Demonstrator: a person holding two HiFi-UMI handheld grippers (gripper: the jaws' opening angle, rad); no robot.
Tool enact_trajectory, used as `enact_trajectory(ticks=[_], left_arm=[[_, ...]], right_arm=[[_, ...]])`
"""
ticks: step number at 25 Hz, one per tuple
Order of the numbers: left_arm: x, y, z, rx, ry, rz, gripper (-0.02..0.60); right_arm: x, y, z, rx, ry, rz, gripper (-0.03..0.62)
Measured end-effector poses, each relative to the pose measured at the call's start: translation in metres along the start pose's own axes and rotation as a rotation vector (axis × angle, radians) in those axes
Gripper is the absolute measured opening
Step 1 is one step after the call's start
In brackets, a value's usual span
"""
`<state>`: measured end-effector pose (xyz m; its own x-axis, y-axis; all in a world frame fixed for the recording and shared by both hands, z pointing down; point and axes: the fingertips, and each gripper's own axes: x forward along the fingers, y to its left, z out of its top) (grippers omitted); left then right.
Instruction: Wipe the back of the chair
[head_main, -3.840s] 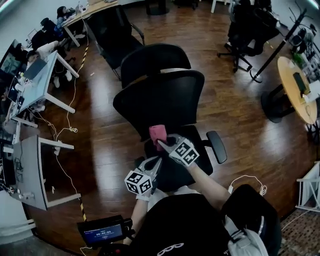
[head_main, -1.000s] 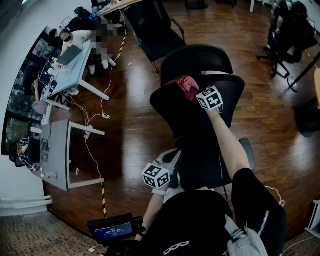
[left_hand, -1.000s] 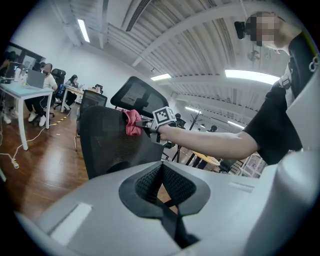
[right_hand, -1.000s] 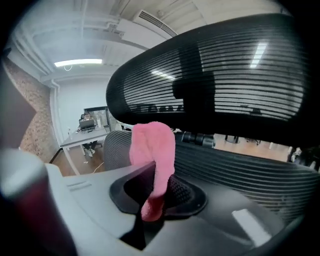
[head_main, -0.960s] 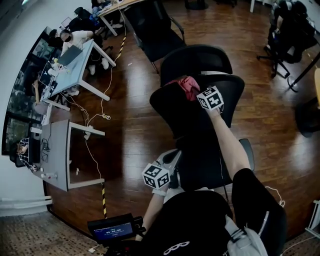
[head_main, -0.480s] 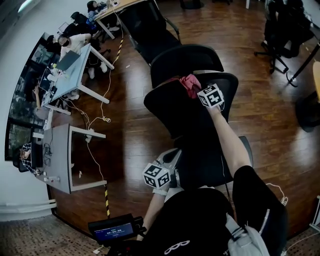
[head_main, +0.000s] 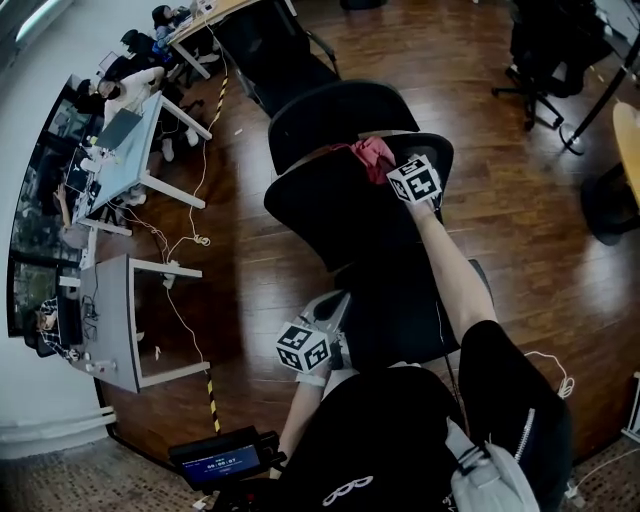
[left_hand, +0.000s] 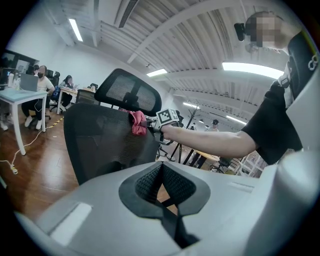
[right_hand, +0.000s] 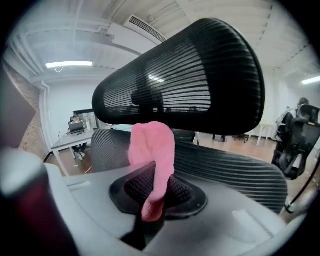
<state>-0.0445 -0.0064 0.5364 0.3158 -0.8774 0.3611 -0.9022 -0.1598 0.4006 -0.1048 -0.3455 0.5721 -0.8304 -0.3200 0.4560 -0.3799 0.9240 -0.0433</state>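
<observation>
The black mesh chair (head_main: 335, 215) fills the middle of the head view, its back turned to the person and its curved headrest (head_main: 335, 108) standing above the backrest's upper rim. The wooden floor (head_main: 245, 265) lies open to the chair's left as far as the white desks (head_main: 120, 150), where people sit. Open floor also lies to its right, and another dark chair (head_main: 265, 50) stands close behind the headrest. The pink cloth (head_main: 375, 155) sits at the top rim of the backrest, just under the headrest. It appears to press on the mesh, though the contact itself is hard to make out. It is soft and bunched, folded over into a rounded hump. The right gripper (head_main: 393, 168) is stretched out on a straight arm and clenched on the cloth. In the right gripper view the cloth (right_hand: 152, 150) rises from between the jaws of the right gripper (right_hand: 151, 202) and hides part of the ribbed backrest beyond. The left gripper (head_main: 333, 302) hangs low near the person's body, by the chair's seat and well apart from the cloth — its jaws are drawn together with nothing between them (left_hand: 161, 192).
</observation>
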Motion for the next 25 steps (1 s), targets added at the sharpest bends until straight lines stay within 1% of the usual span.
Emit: enact_trajectory(ticks=[15, 25], left_arm=[[0.019, -0.018, -0.002, 0.013, 0.022, -0.022, -0.009], [0.022, -0.027, -0.007, 0.017, 0.028, -0.03, -0.008]], right_arm=[[-0.043, -0.066, -0.017, 0.054, -0.014, -0.097, 0.041], [-0.061, -0.09, -0.025, 0.071, -0.009, -0.135, 0.041]])
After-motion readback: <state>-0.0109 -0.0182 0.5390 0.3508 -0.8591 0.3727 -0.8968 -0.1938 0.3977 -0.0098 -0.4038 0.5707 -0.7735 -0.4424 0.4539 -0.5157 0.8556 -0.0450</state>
